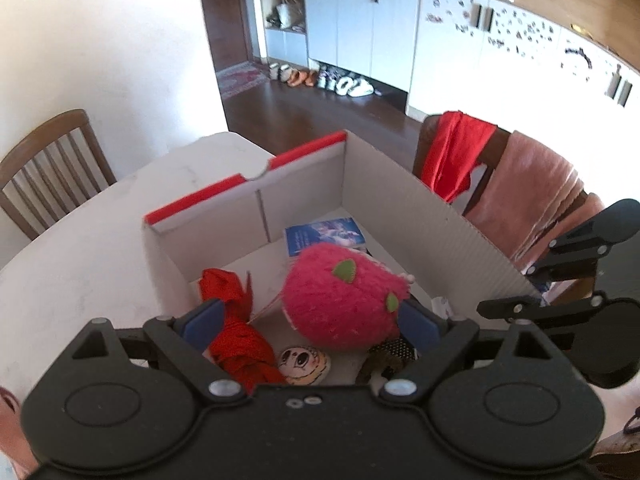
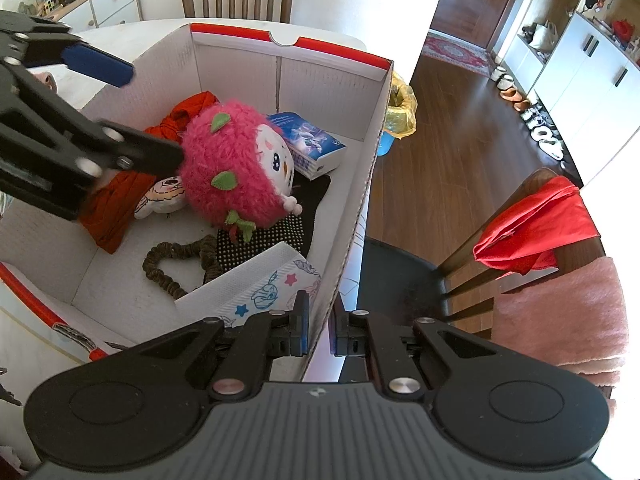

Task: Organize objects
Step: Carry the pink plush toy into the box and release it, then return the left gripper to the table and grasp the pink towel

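Left wrist view shows our left gripper (image 1: pixel 308 320) over the open cardboard box (image 1: pixel 420 204) on the counter (image 1: pixel 80 264), jaws wide, the pink strawberry plush (image 1: pixel 344 300) lying between them but seemingly not clamped; we judge it is just being dropped in. A red cloth (image 1: pixel 236 336) and blue book (image 1: pixel 326 236) crowd the floor beneath. Right wrist view has our right gripper (image 2: pixel 318 330) with jaws narrow, pinching the box's near wall to steady it. Next we should lift the left clear of the walls.
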Motion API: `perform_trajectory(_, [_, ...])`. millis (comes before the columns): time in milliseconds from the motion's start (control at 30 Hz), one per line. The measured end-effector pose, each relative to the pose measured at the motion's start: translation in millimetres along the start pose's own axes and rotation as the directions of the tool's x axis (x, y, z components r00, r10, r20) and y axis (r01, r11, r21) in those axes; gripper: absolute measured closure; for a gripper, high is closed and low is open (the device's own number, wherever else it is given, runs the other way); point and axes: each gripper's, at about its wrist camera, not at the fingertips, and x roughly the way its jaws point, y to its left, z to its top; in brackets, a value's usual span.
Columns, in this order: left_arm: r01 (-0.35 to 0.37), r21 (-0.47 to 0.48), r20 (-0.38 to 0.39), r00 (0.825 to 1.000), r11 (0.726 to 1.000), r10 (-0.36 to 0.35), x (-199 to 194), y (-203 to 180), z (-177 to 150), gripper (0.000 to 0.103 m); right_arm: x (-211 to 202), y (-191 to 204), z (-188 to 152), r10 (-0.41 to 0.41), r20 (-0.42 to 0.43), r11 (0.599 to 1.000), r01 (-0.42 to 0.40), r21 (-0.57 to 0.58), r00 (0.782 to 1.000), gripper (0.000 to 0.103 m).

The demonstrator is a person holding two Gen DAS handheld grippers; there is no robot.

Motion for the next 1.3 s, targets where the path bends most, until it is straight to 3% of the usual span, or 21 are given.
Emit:
perform_trajectory(267, [-0.025,-0.102,0.05,0.998,0.995,0.03,-34.1,26.1,-12.5,0.01,0.2,-0.4,0.3,-0.005,-0.002,1.0,0.005,-0.001,1.0,0.094])
perform_trajectory(633, [-0.149,-0.253,0.048,0.985,0.956,0.166,-66.8,77.3,-45.8,0.005,0.9,0.3,0.6,-0.008,-0.004,1.0,0.008,-0.003,1.0,0.094])
perform_trajectory(833, [-0.25,-0.332,-0.01,0.965,0.91,0.262,-77.0,114.0,-70.1,0.002,1.7,0.0,0.0,-0.008,-0.007,1.0,0.008,-0.004,1.0,0.094])
perform_trajectory(967, [-0.339,-0.357,-0.064,0.938,0.87,0.339,-80.0,139.6,-88.4,0.002,2.0,-0.6,-0.6,-0.01,-0.01,1.0,0.01,-0.005,1.0,0.094])
perform_trajectory(1133, [-0.409,-0.411,-0.141,0.911,0.815,0.387,-77.3,176.8,-111.4,0.002,2.5,-0.8,-0.7,-0.013,-0.014,1.0,0.013,-0.007,1.0,0.094])
perform_trajectory(1300, [-0.445,-0.47,-0.219,0.895,0.762,0.388,-68.0,212.0,-131.9,0.002,3.1,-0.6,-0.4,-0.018,-0.021,1.0,0.018,-0.013,1.0,0.094])
